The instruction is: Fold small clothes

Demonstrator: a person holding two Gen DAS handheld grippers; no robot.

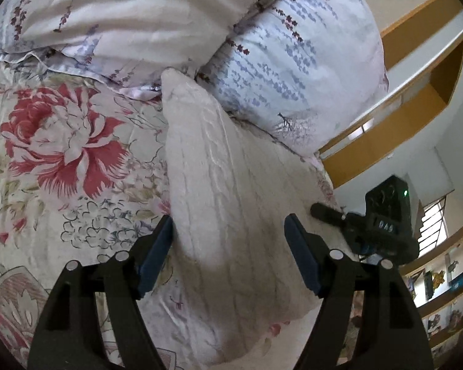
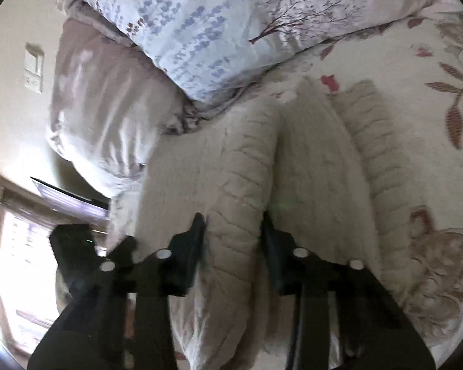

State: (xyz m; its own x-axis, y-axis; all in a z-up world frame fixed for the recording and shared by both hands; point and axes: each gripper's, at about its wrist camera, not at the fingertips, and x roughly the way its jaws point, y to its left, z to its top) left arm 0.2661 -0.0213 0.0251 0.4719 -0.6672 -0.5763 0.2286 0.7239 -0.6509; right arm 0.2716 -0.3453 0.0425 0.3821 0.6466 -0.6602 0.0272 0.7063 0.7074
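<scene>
The left gripper (image 1: 228, 234) stands spread wide, a fold of the cream cable-knit sweater (image 1: 219, 185) lying loosely between its blue pads. The right gripper (image 2: 233, 237) pinches a raised ridge of the same sweater (image 2: 240, 185). The sweater lies on the floral bedsheet (image 1: 61, 160), its far end touching the lavender-print pillows (image 1: 293, 71).

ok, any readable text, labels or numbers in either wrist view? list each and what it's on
"DA9", roughly; blurred, so uncertain: on the black device at the right of the left wrist view, near its green light.
Items on the wooden shelves: too small to read.
Right wrist view: no readable text.
</scene>
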